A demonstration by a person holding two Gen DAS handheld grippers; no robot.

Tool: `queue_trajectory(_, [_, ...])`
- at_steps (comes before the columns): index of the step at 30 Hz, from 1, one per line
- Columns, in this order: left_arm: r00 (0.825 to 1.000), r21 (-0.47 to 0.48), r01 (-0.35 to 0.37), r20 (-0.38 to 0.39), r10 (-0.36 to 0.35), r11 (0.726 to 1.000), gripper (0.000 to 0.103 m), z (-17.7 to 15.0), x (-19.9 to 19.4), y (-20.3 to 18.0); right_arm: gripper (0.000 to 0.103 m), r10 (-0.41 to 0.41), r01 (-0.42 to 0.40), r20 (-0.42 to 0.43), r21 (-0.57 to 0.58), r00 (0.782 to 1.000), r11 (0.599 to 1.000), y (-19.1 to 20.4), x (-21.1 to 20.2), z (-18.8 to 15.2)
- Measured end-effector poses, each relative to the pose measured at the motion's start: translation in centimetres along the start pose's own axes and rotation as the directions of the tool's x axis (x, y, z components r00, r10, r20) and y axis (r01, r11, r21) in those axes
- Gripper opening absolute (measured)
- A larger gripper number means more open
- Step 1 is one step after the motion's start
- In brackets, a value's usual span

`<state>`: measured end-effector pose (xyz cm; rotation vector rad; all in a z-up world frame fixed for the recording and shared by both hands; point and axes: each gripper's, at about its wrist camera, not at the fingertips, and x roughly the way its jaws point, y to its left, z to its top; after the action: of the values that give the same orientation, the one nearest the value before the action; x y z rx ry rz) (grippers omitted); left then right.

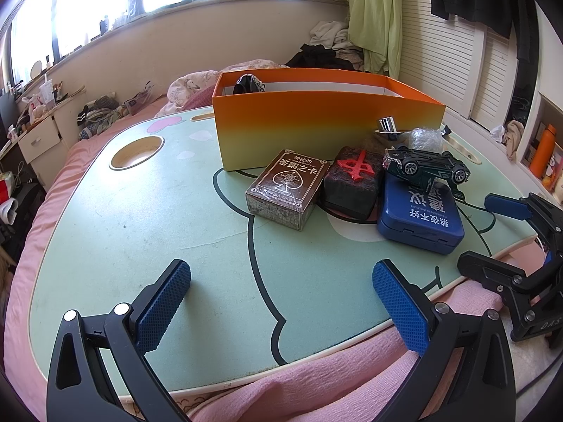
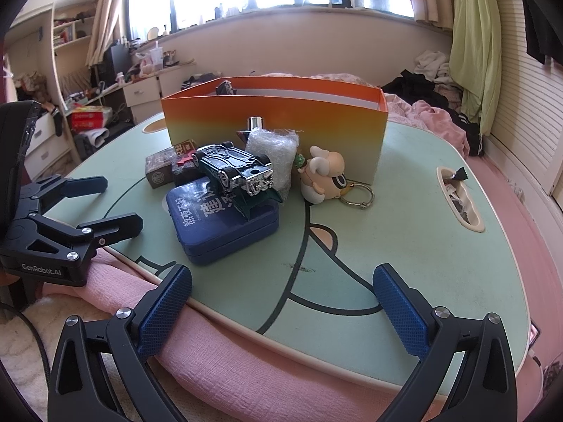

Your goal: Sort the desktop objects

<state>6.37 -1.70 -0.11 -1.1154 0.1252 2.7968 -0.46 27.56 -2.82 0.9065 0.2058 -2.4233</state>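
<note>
While both tongs, left (image 1: 281, 302) and right (image 2: 281, 306), hover wide open and empty at the surface's (image 1: 140, 218) near edge, the objects cluster before the box (image 1: 316, 123). Because the car (image 2: 234, 172) lies overturned on the tin (image 2: 218, 225), lifting the tin first would likely spill it.

Upturned green toy car (image 2: 235, 172) rests on blue tin (image 2: 221, 221), before orange box (image 2: 274, 119).
</note>
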Motion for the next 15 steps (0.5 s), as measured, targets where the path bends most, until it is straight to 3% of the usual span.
queue_trajectory(12, [1.000,0.000,0.000,0.000,0.000,1.000,0.103,0.0,0.0,0.0,0.103,0.041,-0.046,-0.070,-0.070,0.997,0.996,1.1,4.1,4.8])
queue_trajectory(13, [1.000,-0.001,0.000,0.000,0.000,1.000,0.103,0.0,0.0,0.0,0.099,0.061,-0.065,-0.052,-0.087,0.997,0.994,1.4,4.0,5.0])
queue_trajectory(14, [1.000,-0.001,0.001,0.001,-0.001,1.000,0.103,0.0,0.0,0.0,0.079,0.092,-0.096,-0.045,-0.097,0.995,0.991,1.5,3.8,4.9])
queue_trajectory(15, [1.000,0.000,0.001,0.001,-0.001,1.000,0.103,0.0,0.0,-0.1,0.069,0.111,-0.116,-0.050,-0.104,0.993,0.988,1.6,3.7,4.7])
